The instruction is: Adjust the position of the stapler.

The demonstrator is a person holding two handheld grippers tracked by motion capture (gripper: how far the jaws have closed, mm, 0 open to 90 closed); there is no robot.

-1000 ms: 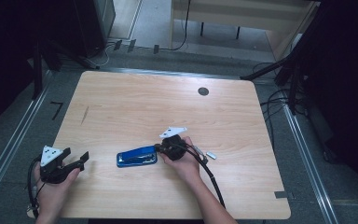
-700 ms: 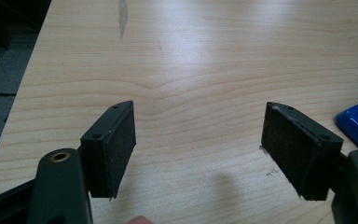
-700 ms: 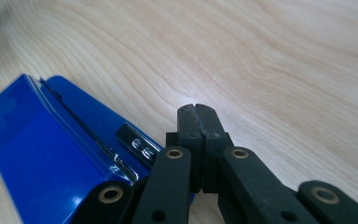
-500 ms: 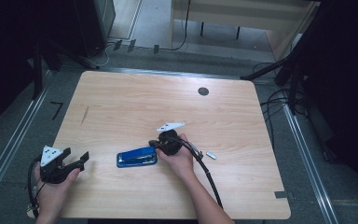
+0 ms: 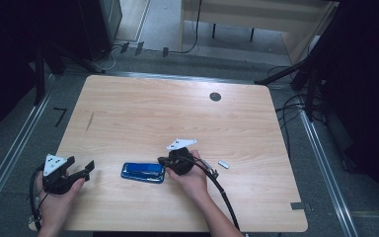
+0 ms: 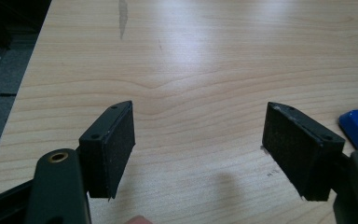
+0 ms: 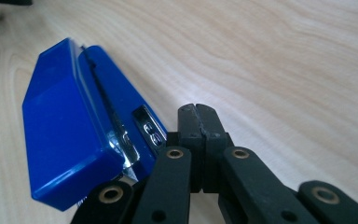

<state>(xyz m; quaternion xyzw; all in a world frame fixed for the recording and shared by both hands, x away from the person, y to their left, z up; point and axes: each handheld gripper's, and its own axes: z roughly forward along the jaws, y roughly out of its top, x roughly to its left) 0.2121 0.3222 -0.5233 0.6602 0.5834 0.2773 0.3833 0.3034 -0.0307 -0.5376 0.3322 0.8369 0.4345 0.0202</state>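
My right gripper has its jaws pressed together on nothing, tips just beside the right end of the blue stapler. The stapler lies flat on the table, long axis running left to right, directly ahead of those tips. My left gripper stands apart from the stapler's left end, jaws spread and empty. The right gripper is the nearer. No containers are present.

A glossy deep-blue plastic stapler with a silver metal strip lies on the pale, wavy-grained wooden counter. Both grippers' jaws are matte black, with brass-coloured rivets.
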